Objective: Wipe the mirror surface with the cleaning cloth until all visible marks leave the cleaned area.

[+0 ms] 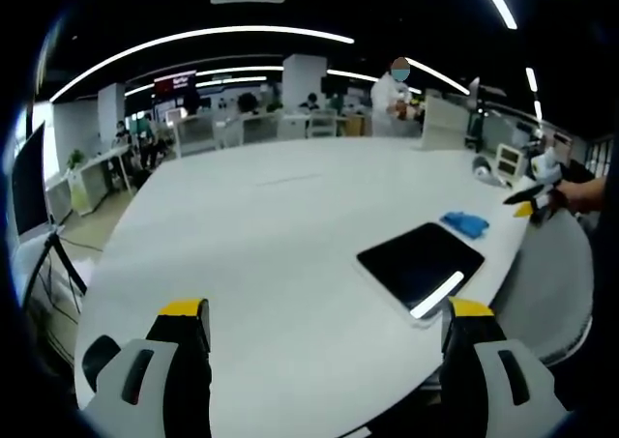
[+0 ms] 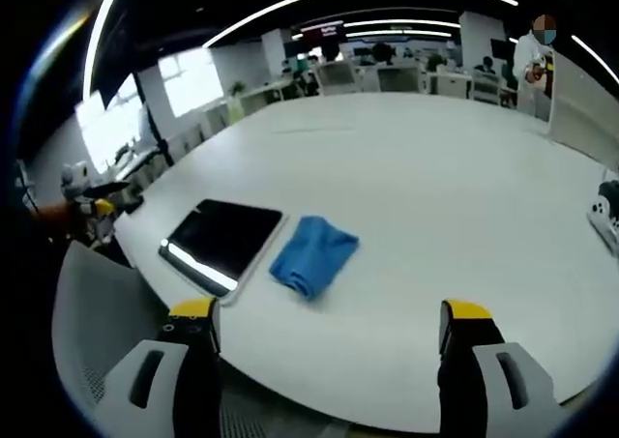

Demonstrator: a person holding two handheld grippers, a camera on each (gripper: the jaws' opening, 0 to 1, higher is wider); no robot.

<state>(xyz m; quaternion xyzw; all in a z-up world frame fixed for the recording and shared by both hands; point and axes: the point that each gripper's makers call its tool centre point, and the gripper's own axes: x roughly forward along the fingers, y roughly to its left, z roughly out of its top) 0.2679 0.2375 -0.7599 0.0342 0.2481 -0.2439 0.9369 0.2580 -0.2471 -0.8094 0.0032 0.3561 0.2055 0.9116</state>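
- The big white counter [image 2: 435,216] takes up most of the room in front of both hands, with rows of office desks and seated people far behind it under long strip lights.
- The mirror [image 2: 222,243], a dark rectangular slab with a pale frame, lies flat near the counter's curved edge; a bright strip of ceiling light reflects along one side of it.
- In the left gripper view the same mirror [image 1: 421,264] sits ahead and to the right, close to the counter's [image 1: 271,254] rim.
- The cleaning cloth [image 2: 313,254], blue and crumpled, lies on the counter just beside the mirror, apart from both grippers. From the left gripper view the cleaning cloth [image 1: 465,224] rests just past the mirror's far corner.
- The right gripper [image 2: 324,336] hangs over the near edge of the counter, its yellow-tipped jaws spread wide with nothing between them, the cloth well ahead of the tips.
- The left gripper [image 1: 324,322] is likewise held above the counter, jaws wide apart and holding nothing.
- In the left gripper view the other gripper shows at the far right beyond the counter's edge, held in a hand [image 1: 585,194].
- A person in white [image 1: 392,100] stands at the far side of the counter.
- A grey chair back [image 2: 97,312] stands at the counter's edge, next to the mirror's side.
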